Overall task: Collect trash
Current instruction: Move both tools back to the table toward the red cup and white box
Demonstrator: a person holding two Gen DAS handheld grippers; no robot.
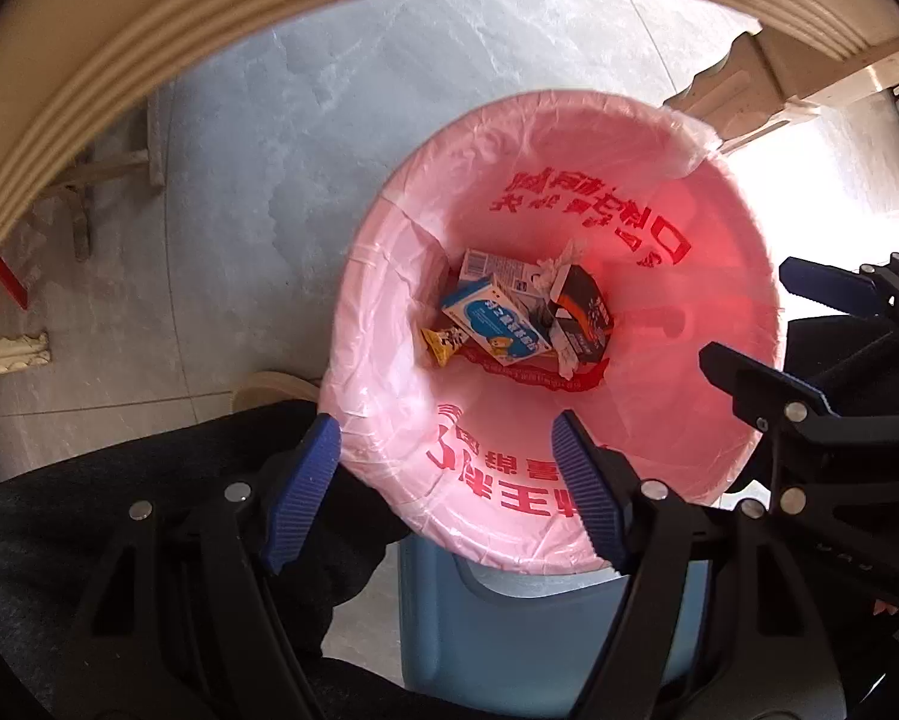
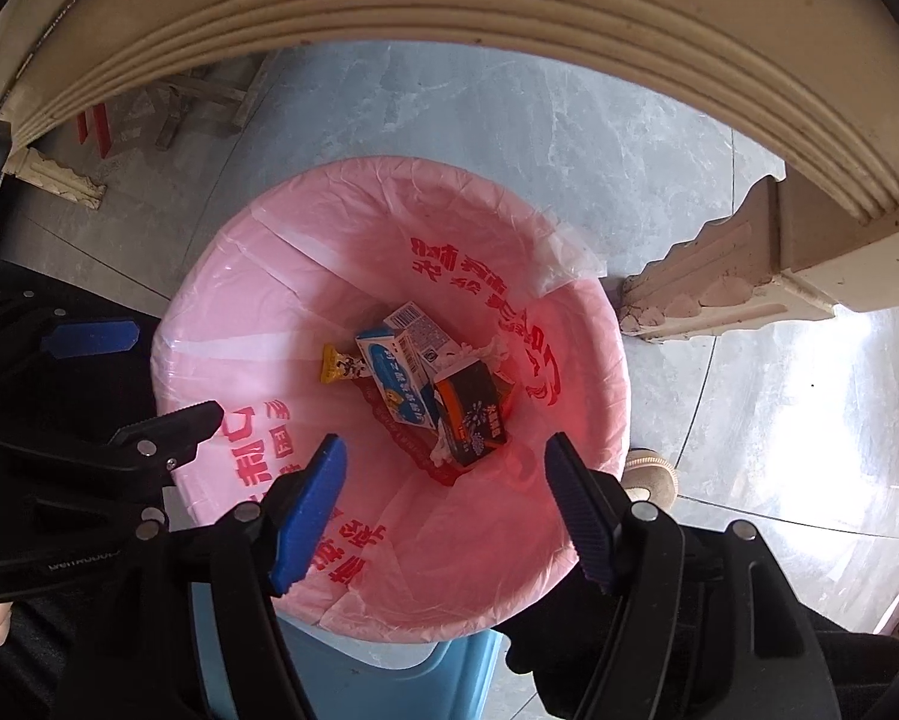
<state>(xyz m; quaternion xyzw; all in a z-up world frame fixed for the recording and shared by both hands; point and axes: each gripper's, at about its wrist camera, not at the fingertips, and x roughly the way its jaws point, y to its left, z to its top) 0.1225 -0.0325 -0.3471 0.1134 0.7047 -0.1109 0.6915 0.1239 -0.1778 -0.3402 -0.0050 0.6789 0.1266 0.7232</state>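
Observation:
A blue trash bin (image 1: 509,630) lined with a pink bag (image 1: 659,420) printed with red characters stands on the floor below both grippers; it also shows in the right wrist view (image 2: 305,312). At its bottom lie a blue-and-white carton (image 1: 497,324), a dark box (image 1: 584,318), a yellow wrapper (image 1: 443,345) and crumpled tissue (image 1: 548,267). My left gripper (image 1: 443,462) is open and empty over the bin's near rim. My right gripper (image 2: 446,486) is open and empty above the bin; it also appears at the right of the left wrist view (image 1: 749,324).
A cream table edge (image 2: 449,30) with ribbed moulding arcs overhead, and its carved leg (image 2: 719,282) stands to the bin's right. Grey marble tiles (image 1: 389,78) surround the bin. The person's dark-clad legs (image 1: 119,510) and a shoe (image 2: 650,474) are close to the bin.

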